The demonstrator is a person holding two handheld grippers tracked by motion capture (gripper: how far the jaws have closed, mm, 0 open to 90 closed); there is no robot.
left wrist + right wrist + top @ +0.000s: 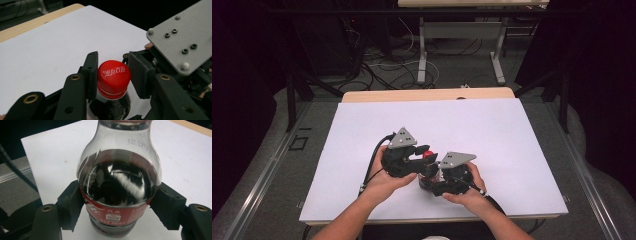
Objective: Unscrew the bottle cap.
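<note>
Bottle (119, 185) clamped by right fingers (70, 205) | red cap (113, 78) pinched by left fingers (90, 72)

The left gripper (113, 75) is clamping its black jaws on the cola bottle's red cap (114, 78) above the white table (50, 47).

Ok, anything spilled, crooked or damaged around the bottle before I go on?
Nothing stands out. The cola bottle stands upright in the right gripper, clamped at its label. Its red cap is on and sits level between the left gripper pads. The white table sheet looks dry and unmarked.
</note>
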